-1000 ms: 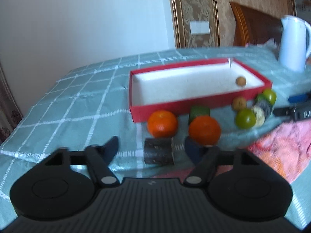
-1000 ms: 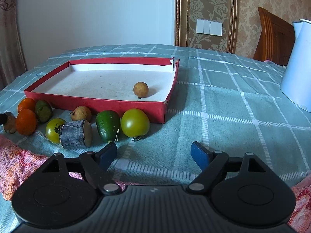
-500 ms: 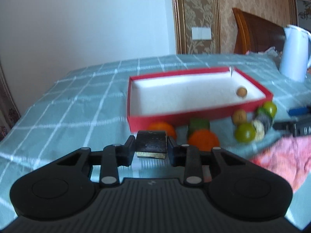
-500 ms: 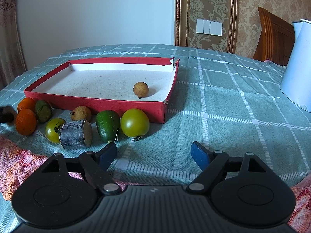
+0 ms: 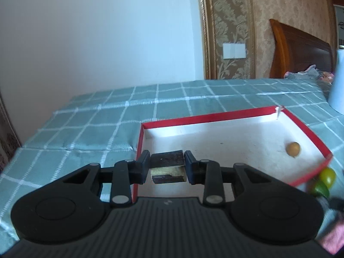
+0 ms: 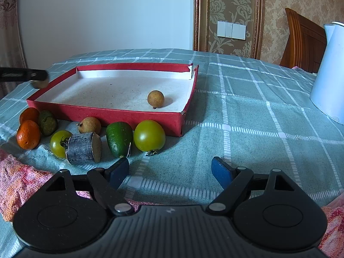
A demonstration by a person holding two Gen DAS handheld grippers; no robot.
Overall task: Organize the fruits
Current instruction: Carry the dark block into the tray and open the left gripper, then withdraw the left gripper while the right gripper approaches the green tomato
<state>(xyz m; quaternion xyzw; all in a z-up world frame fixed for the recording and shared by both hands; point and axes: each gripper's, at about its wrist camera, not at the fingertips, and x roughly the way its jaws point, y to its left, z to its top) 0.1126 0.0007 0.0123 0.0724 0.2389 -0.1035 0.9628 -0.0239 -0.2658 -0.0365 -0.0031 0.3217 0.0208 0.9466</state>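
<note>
My left gripper (image 5: 167,161) is shut on a short dark sugarcane piece (image 5: 167,173), held just above the near left corner of the red box (image 5: 215,116). In the right wrist view that gripper (image 6: 32,75) shows at the box's far left edge. One small brown round fruit (image 6: 155,99) lies inside the box (image 6: 129,66). Along its front wall lie two oranges (image 6: 28,137), a dark green fruit (image 6: 47,122), a small green tomato (image 6: 59,143), a second sugarcane piece (image 6: 83,148), a brown fruit (image 6: 89,125), an avocado (image 6: 119,138) and a larger green tomato (image 6: 149,135). My right gripper (image 6: 169,169) stands open near the avocado.
A white kettle (image 6: 329,75) stands at the right on the green checked tablecloth (image 6: 247,118). A pink towel (image 6: 17,180) lies at the front left. A wooden chair (image 6: 301,40) is behind the table. The table's left edge drops off beyond the box.
The left gripper shut on the sugarcane piece that lay before the oranges, lifted it and carried it forward over the box's near left corner. The right gripper kept still.
</note>
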